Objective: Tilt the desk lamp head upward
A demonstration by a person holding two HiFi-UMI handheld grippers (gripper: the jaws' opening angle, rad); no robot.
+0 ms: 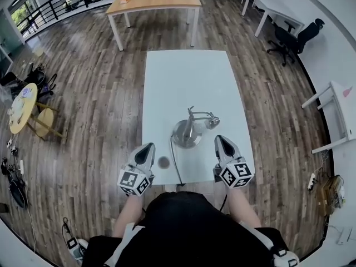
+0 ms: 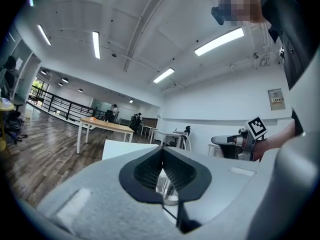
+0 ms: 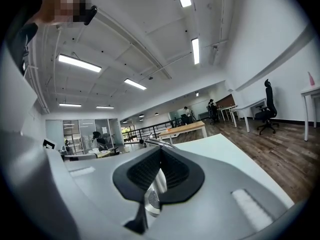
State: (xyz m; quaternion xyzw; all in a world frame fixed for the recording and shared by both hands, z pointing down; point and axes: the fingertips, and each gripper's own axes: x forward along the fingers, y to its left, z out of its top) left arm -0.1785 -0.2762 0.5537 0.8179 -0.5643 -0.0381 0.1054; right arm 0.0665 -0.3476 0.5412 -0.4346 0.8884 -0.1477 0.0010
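Note:
A silver desk lamp (image 1: 188, 131) stands on a white table (image 1: 183, 77), with its round base near the front and its small head (image 1: 212, 120) leaning to the right. The lamp's black cable (image 1: 176, 168) runs to the table's front edge. My left gripper (image 1: 148, 147) hovers left of the base, shut and holding nothing. My right gripper (image 1: 221, 141) is just right of the lamp head, also shut and empty. Neither touches the lamp. In the left gripper view the shut jaws (image 2: 161, 153) point at the lamp base (image 2: 168, 193). The right gripper view shows its shut jaws (image 3: 161, 153) beside the lamp arm (image 3: 158, 143).
A small dark round spot (image 1: 163, 162) lies on the table beside the left gripper. A wooden table (image 1: 156, 0) stands beyond. White desks and an office chair (image 1: 295, 38) are at the right. A round yellow side table (image 1: 22, 107) and clutter sit on the floor at the left.

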